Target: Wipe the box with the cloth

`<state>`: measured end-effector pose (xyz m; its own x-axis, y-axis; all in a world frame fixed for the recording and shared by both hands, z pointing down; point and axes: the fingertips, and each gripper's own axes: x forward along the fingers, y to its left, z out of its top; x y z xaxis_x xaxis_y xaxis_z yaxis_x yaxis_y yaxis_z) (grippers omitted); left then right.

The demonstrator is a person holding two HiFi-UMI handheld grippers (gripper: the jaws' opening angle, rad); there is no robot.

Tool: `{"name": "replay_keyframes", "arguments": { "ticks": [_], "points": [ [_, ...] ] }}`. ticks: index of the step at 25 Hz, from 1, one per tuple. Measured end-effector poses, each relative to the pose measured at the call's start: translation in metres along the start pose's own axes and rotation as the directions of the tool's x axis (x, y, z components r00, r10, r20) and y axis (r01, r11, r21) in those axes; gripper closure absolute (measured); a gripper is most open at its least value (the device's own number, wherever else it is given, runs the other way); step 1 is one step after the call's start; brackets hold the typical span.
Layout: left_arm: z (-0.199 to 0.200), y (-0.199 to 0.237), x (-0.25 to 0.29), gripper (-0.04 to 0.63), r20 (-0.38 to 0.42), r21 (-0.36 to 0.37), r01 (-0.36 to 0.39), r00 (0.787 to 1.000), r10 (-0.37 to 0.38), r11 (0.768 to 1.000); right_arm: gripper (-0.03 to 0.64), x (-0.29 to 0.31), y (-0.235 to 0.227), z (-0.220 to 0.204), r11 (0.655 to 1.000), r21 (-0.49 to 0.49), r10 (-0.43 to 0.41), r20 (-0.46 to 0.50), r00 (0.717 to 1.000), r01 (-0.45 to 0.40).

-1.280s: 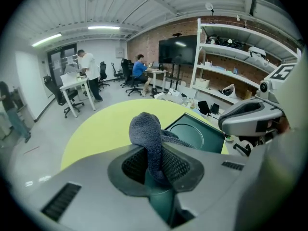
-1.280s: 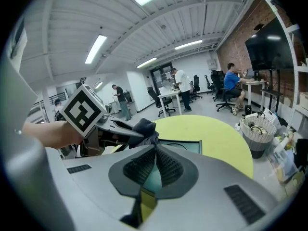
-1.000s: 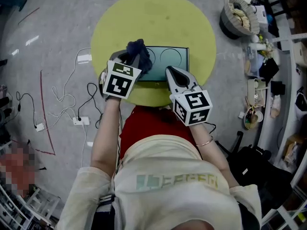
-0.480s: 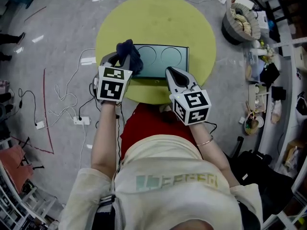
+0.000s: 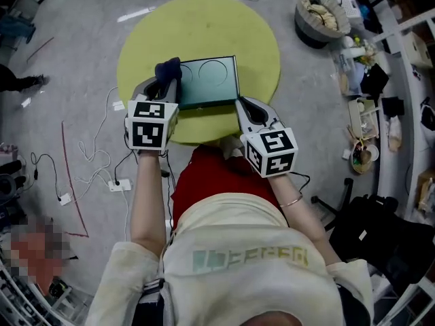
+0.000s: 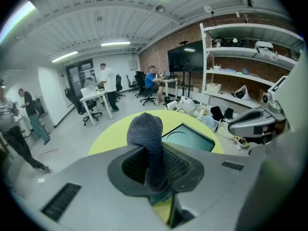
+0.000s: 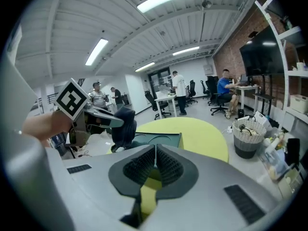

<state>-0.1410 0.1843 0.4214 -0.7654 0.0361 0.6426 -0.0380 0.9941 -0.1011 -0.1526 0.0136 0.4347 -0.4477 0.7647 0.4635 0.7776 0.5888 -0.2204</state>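
Head view: round yellow-green worktop (image 5: 204,26) occupied the upper centre of the frame, with a dark green box (image 5: 211,80) lying flat near its lower edge. The left gripper (image 5: 162,90) was at the box's left end, clamped on a dark blue cloth (image 5: 168,70) that bunched above its tips. Contact between cloth and box could not be confirmed. The right gripper (image 5: 245,106) pointed at the box's lower right corner, just beside it. A basket (image 5: 316,12) stood on the floor at upper right; cables (image 5: 102,161) lay on the floor at left.

Left gripper view: both jaws were pressed onto the cloth (image 6: 147,143), which stood up in a rounded lump at frame centre. The box (image 6: 190,137) lay beyond it, to the right, on the worktop (image 6: 110,134). The right gripper (image 6: 250,121) showed at the right edge.

Right gripper view: the right gripper (image 7: 155,165) had its jaws together at the tips with nothing between them. The left gripper (image 7: 103,119) and the cloth (image 7: 124,126) were left of centre, at the left end of the box (image 7: 159,139). The basket (image 7: 246,137) stood at right.
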Motion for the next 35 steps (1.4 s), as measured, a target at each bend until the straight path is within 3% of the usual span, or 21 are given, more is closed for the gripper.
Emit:
{"name": "replay_keyframes", "arguments": {
  "ticks": [5, 10, 14, 21, 35],
  "points": [
    [0.023, -0.074, 0.016, 0.529, 0.029, 0.033, 0.15, 0.988, -0.15, 0.988, 0.578, -0.033, -0.029, -0.019, 0.996, 0.046, -0.072, -0.004, 0.997, 0.072],
    [0.038, -0.143, 0.031, 0.529, 0.052, 0.028, 0.303, 0.951, -0.304, 0.953, 0.578, -0.053, -0.05, -0.036, 0.99, 0.077, -0.114, -0.019, 0.993, 0.115],
    [0.027, -0.173, 0.044, 0.529, 0.022, 0.002, 0.365, 0.931, -0.365, 0.931, 0.578, -0.059, -0.057, -0.044, 0.988, 0.084, -0.128, -0.041, 0.991, 0.131],
    [-0.015, -0.152, 0.057, 0.529, -0.062, -0.007, 0.33, 0.942, -0.33, 0.944, 0.578, -0.035, -0.045, -0.045, 0.995, 0.053, -0.084, -0.08, 0.993, 0.088],
    [-0.066, -0.047, 0.022, 0.529, -0.082, -0.117, 0.184, 0.977, -0.194, 0.976, 0.578, 0.041, 0.043, -0.026, 0.992, -0.051, 0.112, -0.139, 0.984, -0.12]
  ]
}}
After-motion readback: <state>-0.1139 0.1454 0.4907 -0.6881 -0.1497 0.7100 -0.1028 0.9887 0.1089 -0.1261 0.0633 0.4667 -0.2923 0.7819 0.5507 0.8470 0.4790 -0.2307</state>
